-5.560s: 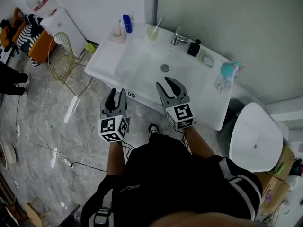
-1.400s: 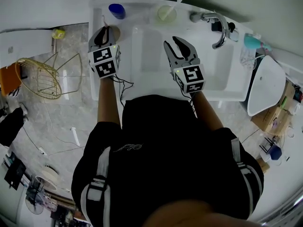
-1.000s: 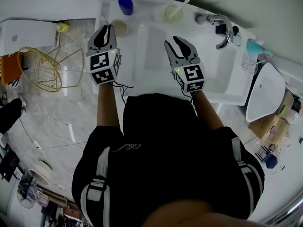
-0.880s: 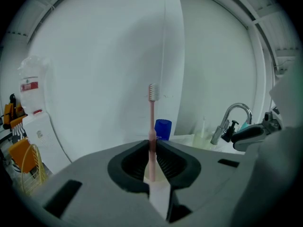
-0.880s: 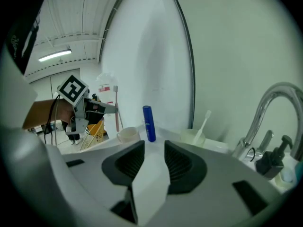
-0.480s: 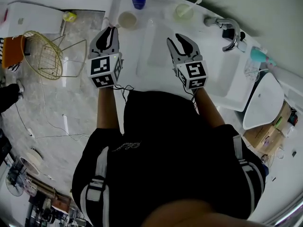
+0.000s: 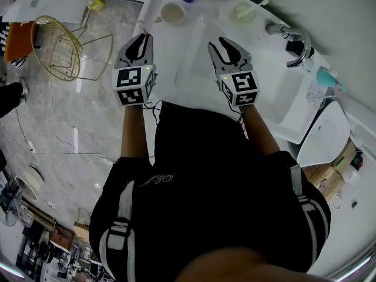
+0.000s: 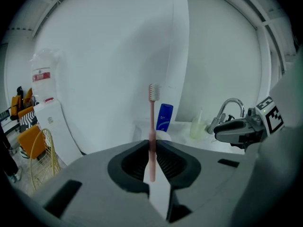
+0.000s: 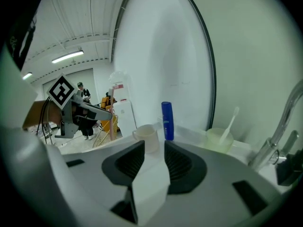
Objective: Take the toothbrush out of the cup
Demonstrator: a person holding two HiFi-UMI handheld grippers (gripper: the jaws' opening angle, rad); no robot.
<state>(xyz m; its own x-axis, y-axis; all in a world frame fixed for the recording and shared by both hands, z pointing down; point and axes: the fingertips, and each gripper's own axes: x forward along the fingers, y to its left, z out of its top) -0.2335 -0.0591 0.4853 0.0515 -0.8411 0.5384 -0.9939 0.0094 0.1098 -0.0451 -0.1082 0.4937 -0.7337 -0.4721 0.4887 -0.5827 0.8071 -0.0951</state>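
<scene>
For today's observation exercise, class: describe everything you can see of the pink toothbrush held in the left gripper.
The pink toothbrush is a slim, plastic-looking stick with pale bristles at its top end. It stands upright, clamped low on its handle between the jaws of the left gripper, with its lower end showing just below the pads. Nothing else touches it.

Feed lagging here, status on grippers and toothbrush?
Left gripper shut on thin pink toothbrush, upright. Right gripper open, empty. Toothbrush clear of cream mug. Nothing blocking.
</scene>
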